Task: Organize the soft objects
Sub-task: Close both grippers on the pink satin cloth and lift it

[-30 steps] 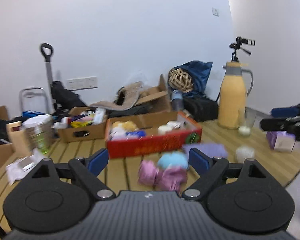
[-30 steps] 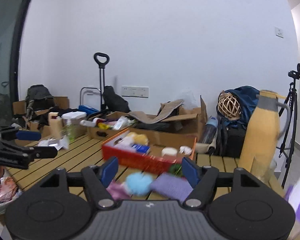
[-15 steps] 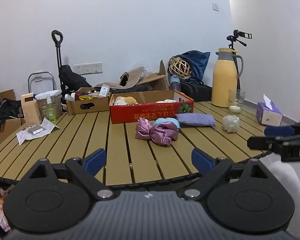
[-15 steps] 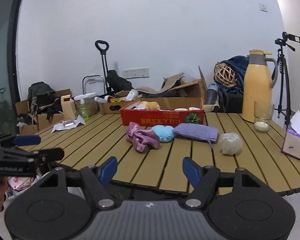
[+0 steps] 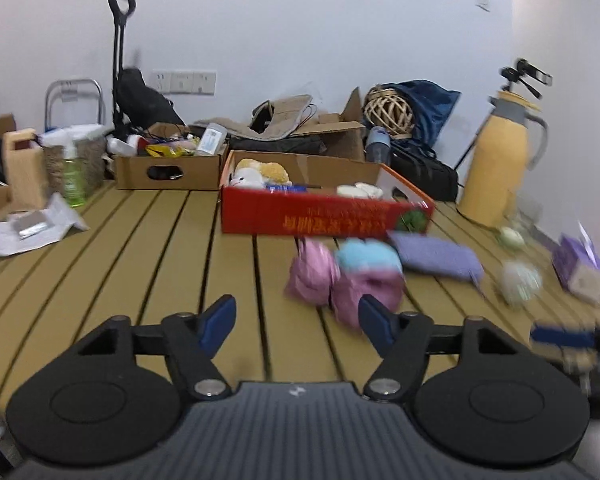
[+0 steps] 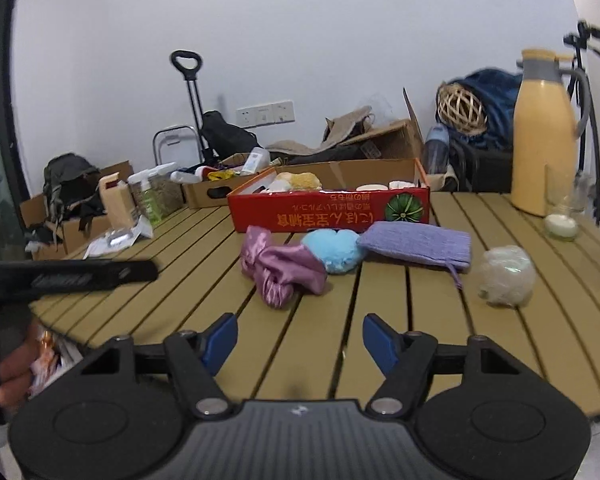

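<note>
Both grippers — left (image 5: 294, 322), right (image 6: 296, 338) — hover over the table (image 6: 384, 320), jaws closing on nothing. Pink cloth (image 6: 282, 266), blue plush (image 6: 334, 248) and purple pouch (image 6: 416, 242) lie before the red box (image 6: 328, 214) — pouch lengthwise along its front.

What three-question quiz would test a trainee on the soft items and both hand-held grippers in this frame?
1. True or false: the purple knitted pouch lies inside the red box.
2. Which soft item touches the pink satin cloth? A) white mesh puff B) blue plush C) neither
3. Fill in: between the pads of the right hand-held gripper there is ____ but bare table.

Key
1. False: it lies on the table in front of the box.
2. B: the blue plush sits against the cloth; the puff lies apart, to the right.
3. Nothing. Its jaws are closing, as are those of the left hand-held gripper, also with nothing held.
</note>
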`<action>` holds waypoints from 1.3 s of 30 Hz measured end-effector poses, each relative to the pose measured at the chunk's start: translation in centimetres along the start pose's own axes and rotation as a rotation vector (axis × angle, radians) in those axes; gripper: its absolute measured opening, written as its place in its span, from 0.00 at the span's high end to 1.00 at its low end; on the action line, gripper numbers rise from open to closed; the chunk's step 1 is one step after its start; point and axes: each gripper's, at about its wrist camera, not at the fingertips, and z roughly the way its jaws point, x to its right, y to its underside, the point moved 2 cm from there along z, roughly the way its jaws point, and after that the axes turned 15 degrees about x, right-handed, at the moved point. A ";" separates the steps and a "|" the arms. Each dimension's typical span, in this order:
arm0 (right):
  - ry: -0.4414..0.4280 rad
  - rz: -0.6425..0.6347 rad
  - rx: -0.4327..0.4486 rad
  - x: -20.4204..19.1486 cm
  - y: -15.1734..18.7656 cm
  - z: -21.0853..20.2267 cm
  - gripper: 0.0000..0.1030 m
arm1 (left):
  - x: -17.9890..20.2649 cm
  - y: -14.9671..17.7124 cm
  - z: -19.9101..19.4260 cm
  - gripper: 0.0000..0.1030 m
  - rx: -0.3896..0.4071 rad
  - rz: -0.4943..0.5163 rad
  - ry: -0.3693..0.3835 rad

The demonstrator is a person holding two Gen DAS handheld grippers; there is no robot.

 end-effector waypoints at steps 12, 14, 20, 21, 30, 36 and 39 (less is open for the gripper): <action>-0.048 0.062 -0.158 0.5 0.2 12.6 0.46 | -2.6 1.3 13.0 0.79 -0.157 -0.100 0.102; -0.058 0.021 -0.180 -0.2 1.3 13.5 0.53 | -3.7 1.9 10.8 0.81 -0.139 -0.156 0.104; -0.068 0.003 -0.194 -0.6 2.5 15.0 0.66 | -4.2 3.6 9.0 0.84 -0.149 -0.189 0.102; -0.073 -0.006 -0.195 -0.8 2.6 15.1 0.71 | -4.2 3.5 9.1 0.81 -0.145 -0.189 0.107; -0.123 -0.105 -0.203 -2.2 2.7 13.8 0.94 | -3.6 2.8 11.9 0.81 -0.142 -0.247 0.154; -0.115 -0.052 -0.139 -0.6 0.7 9.0 0.95 | -1.7 2.4 6.8 0.89 -0.103 -0.258 0.220; -0.113 -0.033 -0.098 0.3 -0.7 6.8 0.95 | -0.2 1.6 4.1 0.89 -0.067 -0.282 0.233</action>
